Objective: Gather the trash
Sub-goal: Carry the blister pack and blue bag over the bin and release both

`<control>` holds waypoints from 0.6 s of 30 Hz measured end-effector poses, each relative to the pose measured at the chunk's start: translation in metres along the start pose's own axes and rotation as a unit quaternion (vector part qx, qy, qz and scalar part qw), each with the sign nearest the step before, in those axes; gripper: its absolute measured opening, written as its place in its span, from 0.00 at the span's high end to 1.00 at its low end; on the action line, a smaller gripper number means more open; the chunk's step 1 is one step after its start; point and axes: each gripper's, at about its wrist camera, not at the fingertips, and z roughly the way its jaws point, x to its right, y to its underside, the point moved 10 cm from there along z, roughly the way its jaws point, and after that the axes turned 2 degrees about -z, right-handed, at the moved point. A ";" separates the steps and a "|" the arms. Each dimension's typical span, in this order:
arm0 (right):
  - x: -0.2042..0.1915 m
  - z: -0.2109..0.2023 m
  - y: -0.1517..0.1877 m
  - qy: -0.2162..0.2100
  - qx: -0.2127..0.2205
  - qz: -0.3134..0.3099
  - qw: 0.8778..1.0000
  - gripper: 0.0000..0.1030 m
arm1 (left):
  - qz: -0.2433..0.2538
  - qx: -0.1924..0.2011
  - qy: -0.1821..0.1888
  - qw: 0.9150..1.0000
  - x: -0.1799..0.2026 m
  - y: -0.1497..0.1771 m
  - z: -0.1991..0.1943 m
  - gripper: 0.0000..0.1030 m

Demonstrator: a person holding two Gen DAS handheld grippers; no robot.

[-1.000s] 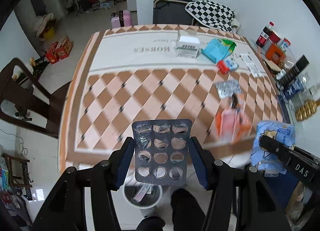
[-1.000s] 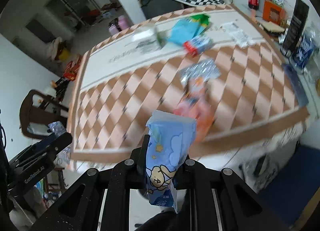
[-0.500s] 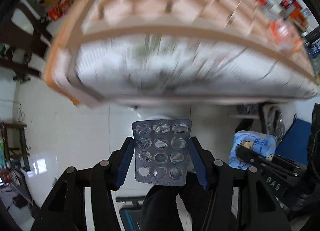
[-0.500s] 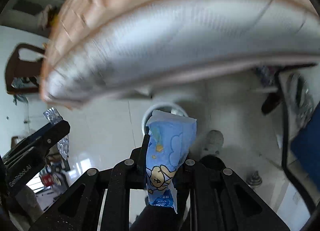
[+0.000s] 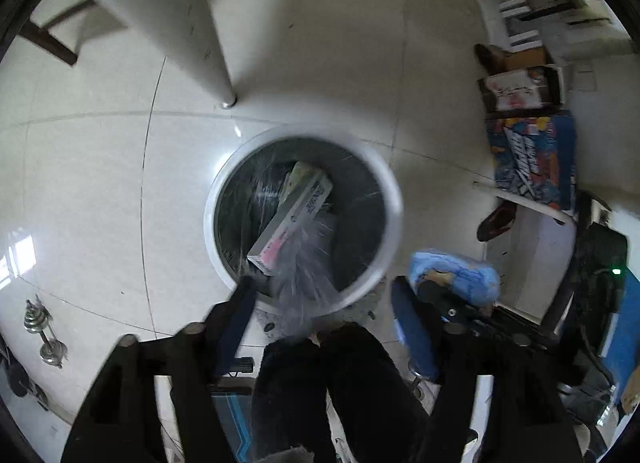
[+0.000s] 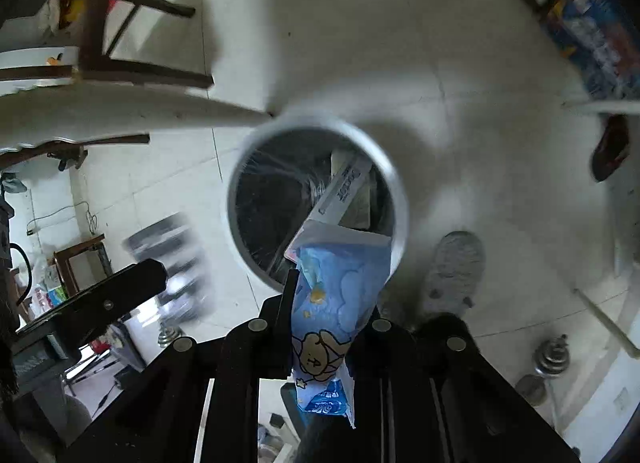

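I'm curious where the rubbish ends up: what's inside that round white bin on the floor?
The bin has a dark liner and holds a long carton leaning across it; a blurred silvery sheet is over its near rim. The bottom is too dark to see.

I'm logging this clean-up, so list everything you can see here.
trash bin: one, white rim, on the floor
carton: one, white and pink, leaning inside the bin
blister pack: one, silvery, blurred, loose above the bin's near rim
blue packet: one, bear print, over the bin's rim
dumbbells: at least two, metal, floor
chair: one, dark wood
printed box: one, blue, floor
foot: one, grey slipper, beside the bin
left gripper: black, open
right gripper: black, clamping the packet
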 end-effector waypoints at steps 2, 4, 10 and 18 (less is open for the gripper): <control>0.006 0.028 0.001 -0.011 -0.012 0.006 1.000 0.60 | -0.009 -0.003 -0.005 1.000 -0.014 0.000 0.009 0.08; 0.014 0.047 0.002 -0.006 -0.016 0.008 1.000 0.43 | -0.014 0.004 -0.025 1.000 -0.027 0.001 0.011 0.06; 0.022 0.053 0.007 0.059 -0.009 -0.020 0.998 0.01 | 0.001 0.054 -0.093 0.994 -0.052 0.008 -0.010 0.06; 0.010 0.013 0.016 0.138 0.014 -0.064 0.988 0.01 | 0.023 0.077 -0.134 0.988 -0.055 0.021 -0.042 0.06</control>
